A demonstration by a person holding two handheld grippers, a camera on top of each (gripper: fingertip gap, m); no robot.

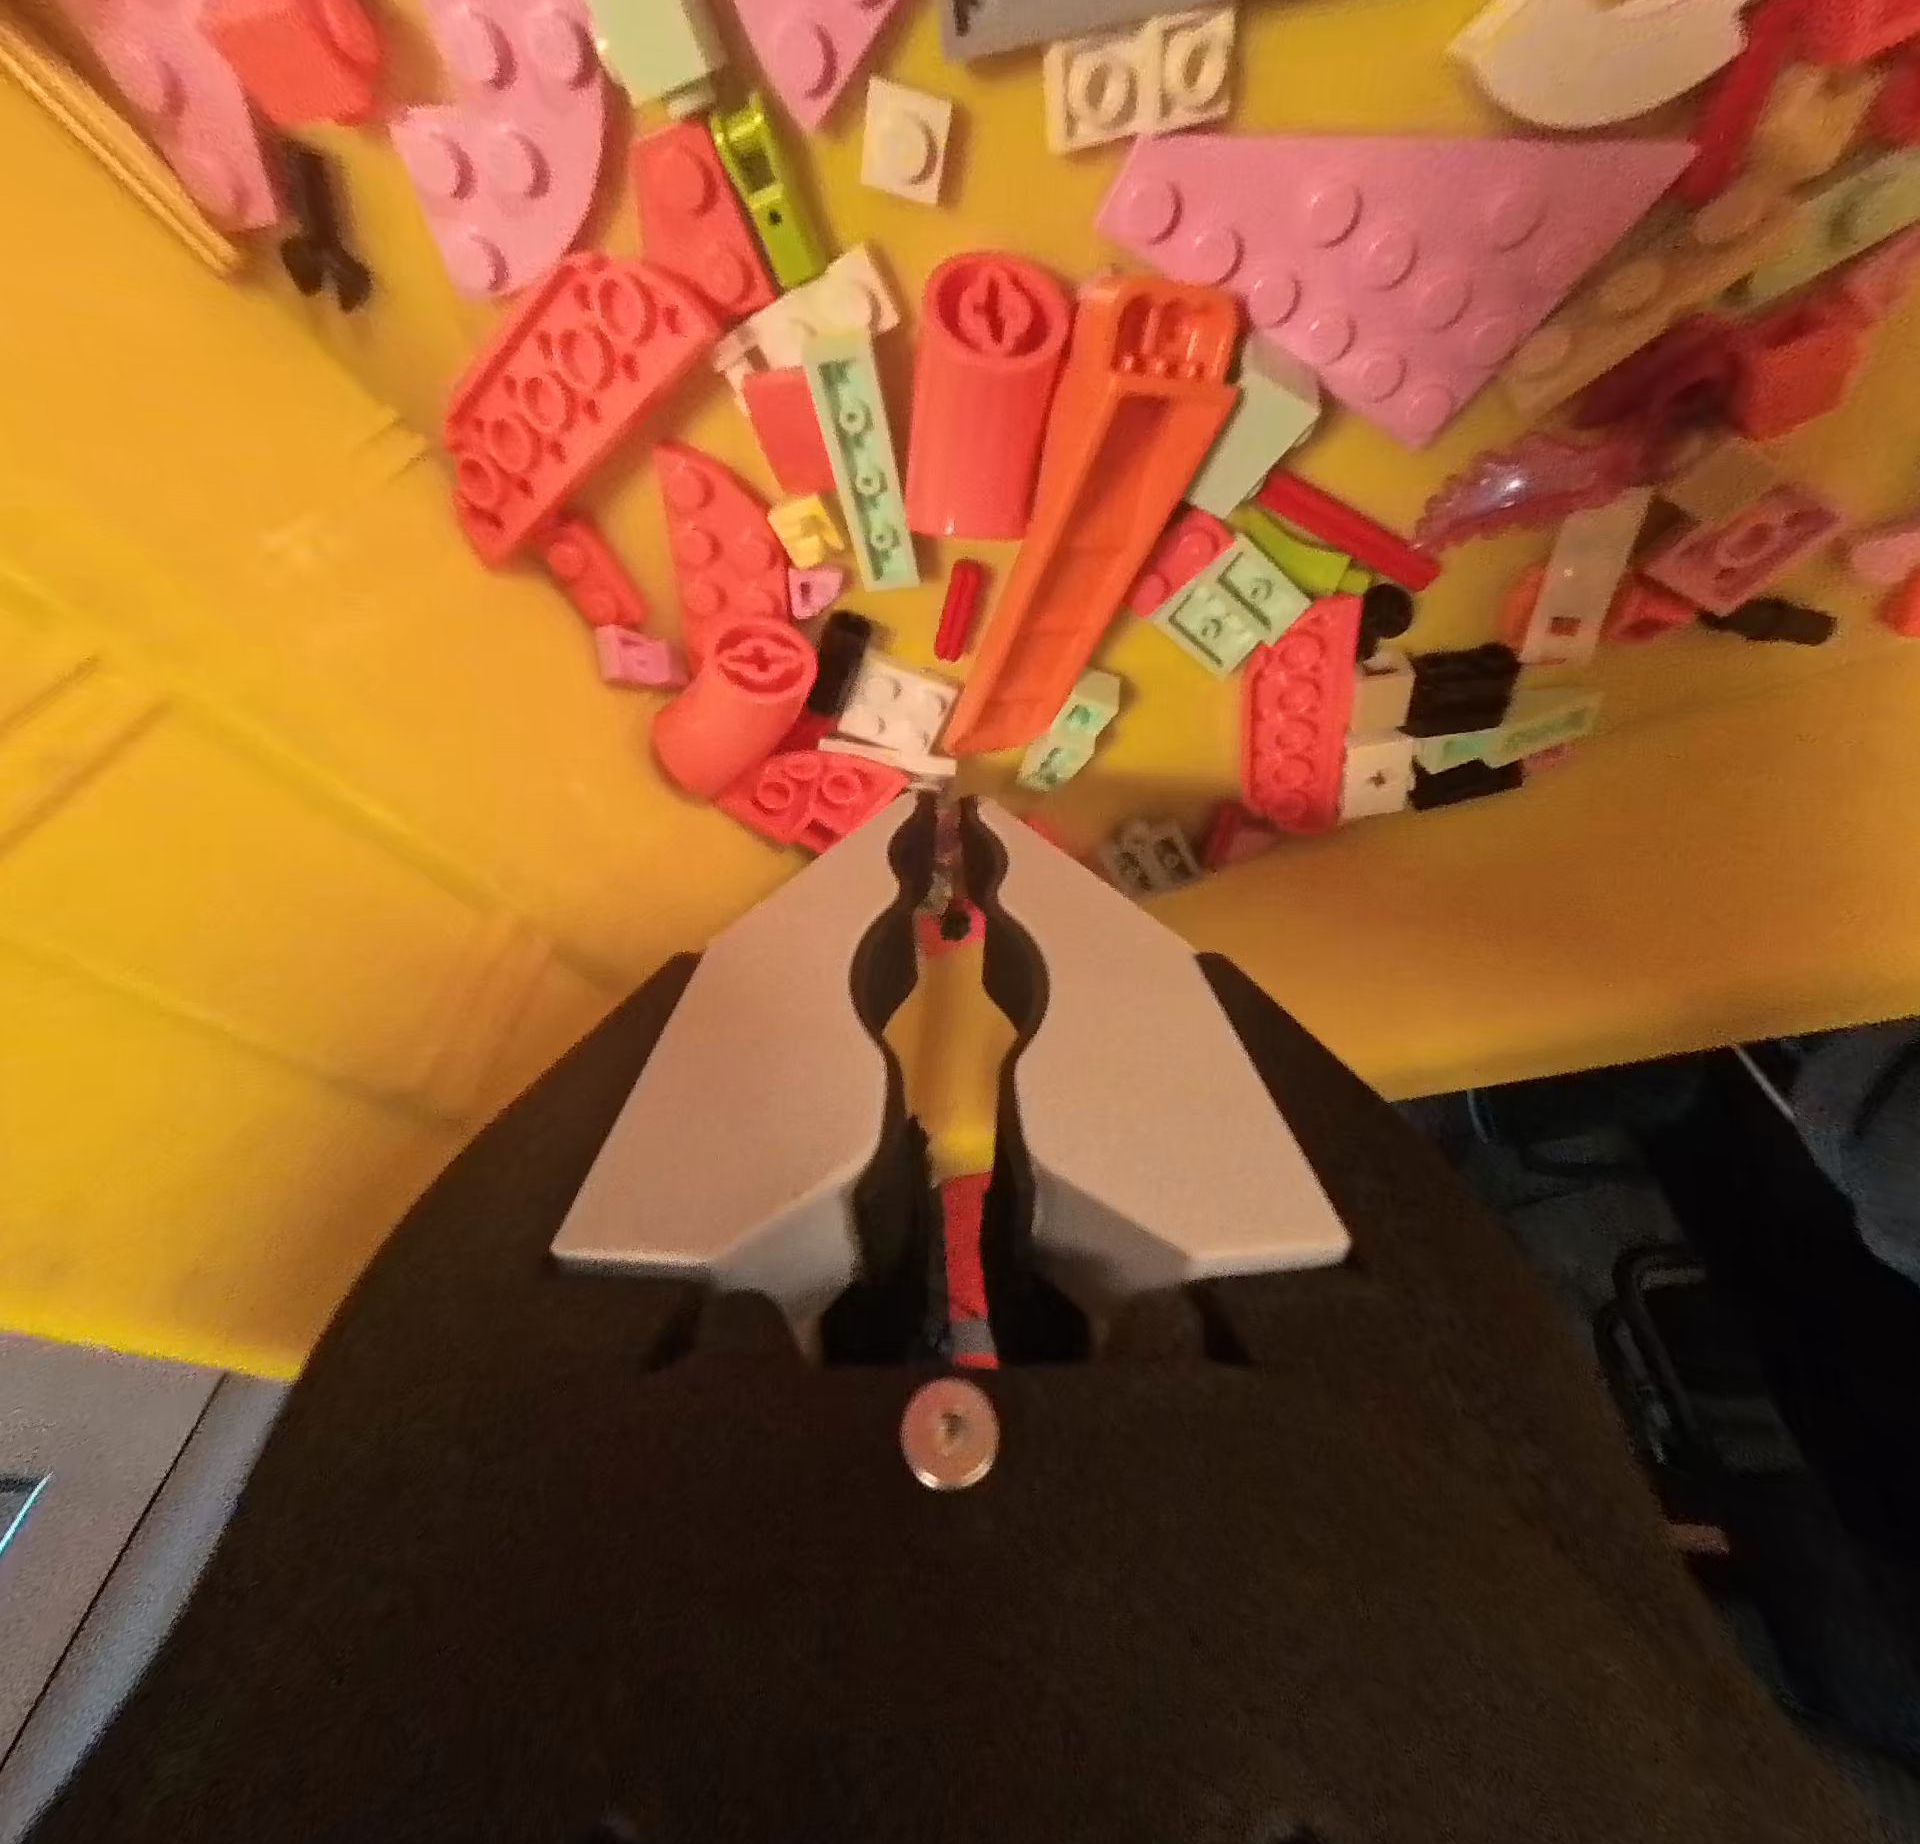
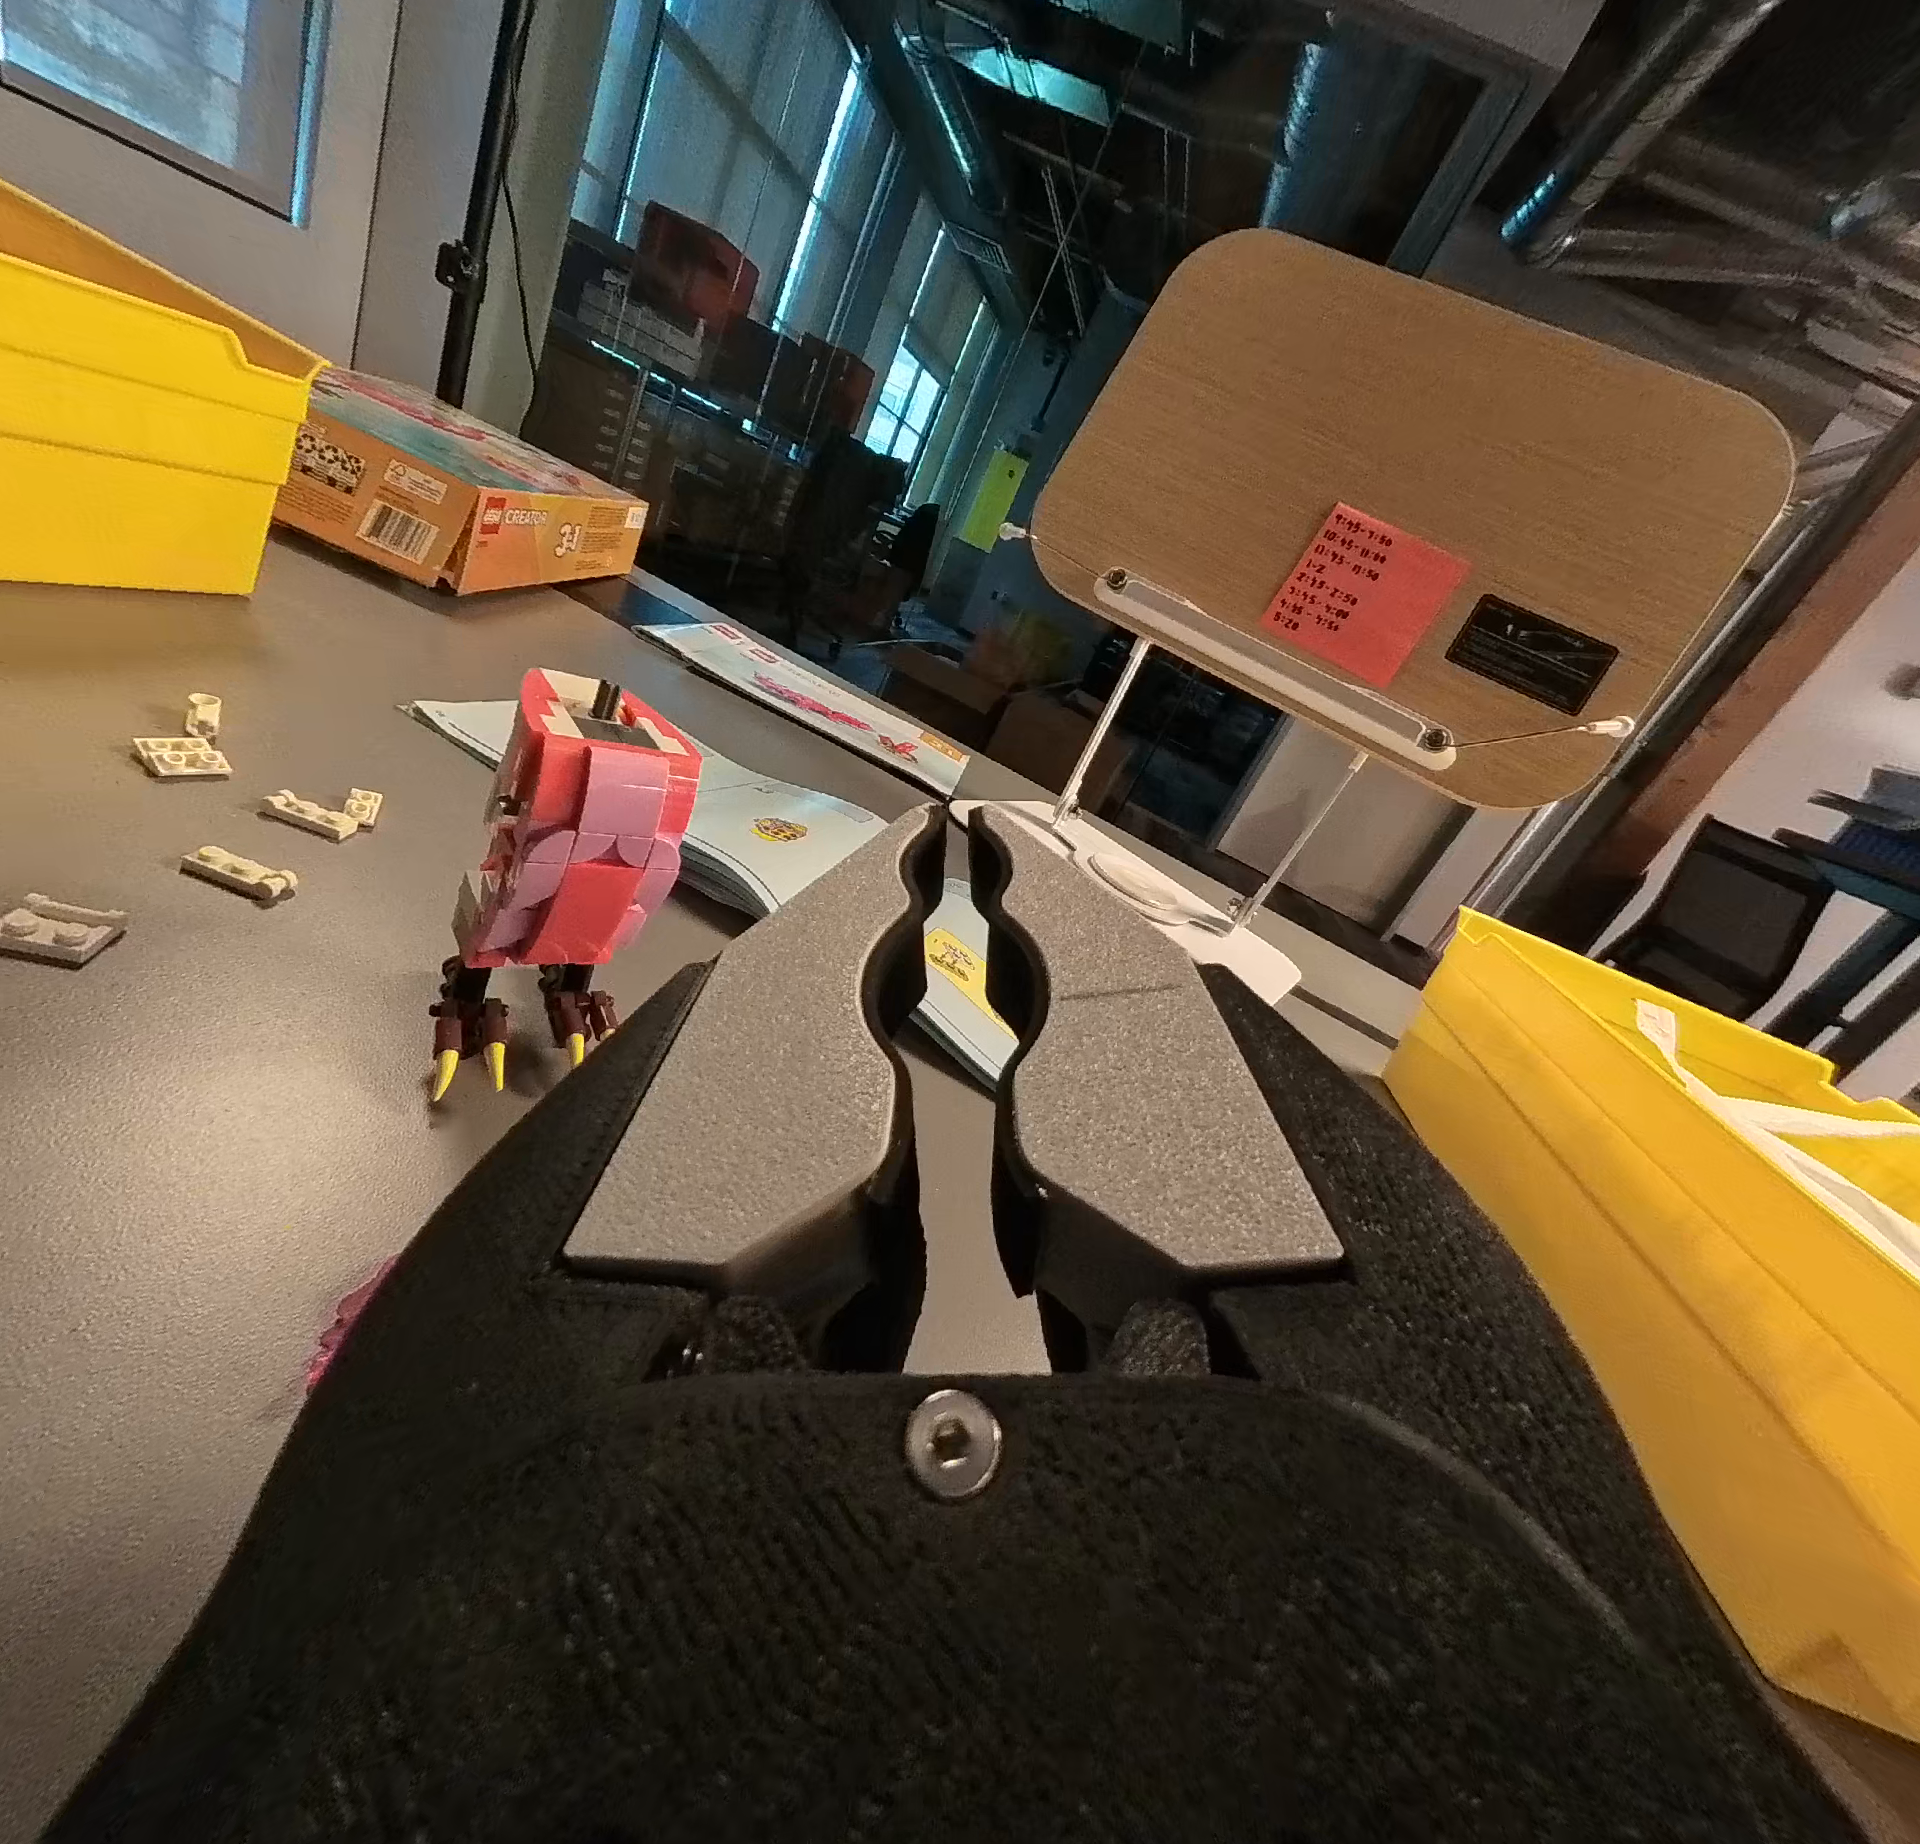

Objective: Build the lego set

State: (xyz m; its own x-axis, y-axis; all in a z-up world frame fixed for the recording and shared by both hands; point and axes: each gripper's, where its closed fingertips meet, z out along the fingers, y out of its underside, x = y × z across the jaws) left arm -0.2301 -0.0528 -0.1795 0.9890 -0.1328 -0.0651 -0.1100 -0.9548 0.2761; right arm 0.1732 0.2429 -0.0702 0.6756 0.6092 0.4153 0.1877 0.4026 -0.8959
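Note:
In the left wrist view my left gripper (image 1: 943, 820) hangs over a yellow bin (image 1: 260, 755) full of loose bricks. Its fingertips are closed on a small thin pinkish piece (image 1: 947, 849), blurred and mostly hidden between the pads. A white plate (image 1: 902, 705), a long orange wedge (image 1: 1081, 568) and a coral round plate (image 1: 821, 792) lie just beyond the tips. In the right wrist view my right gripper (image 2: 956, 823) is shut with nothing between its fingers, above the grey table (image 2: 208, 1119). A red and pink brick model on clawed legs (image 2: 582, 838) stands to its left.
Coral cylinders (image 1: 982, 412), pink wing plates (image 1: 1382, 267) and mint bricks fill the bin. On the table lie small white plates (image 2: 182, 755), open booklets (image 2: 769, 828), a cardboard box (image 2: 457, 506), a wooden board on a stand (image 2: 1403, 506), and yellow bins left (image 2: 125, 464) and right (image 2: 1662, 1275). Across from one pair of fingers to the other is roughly 50 cm.

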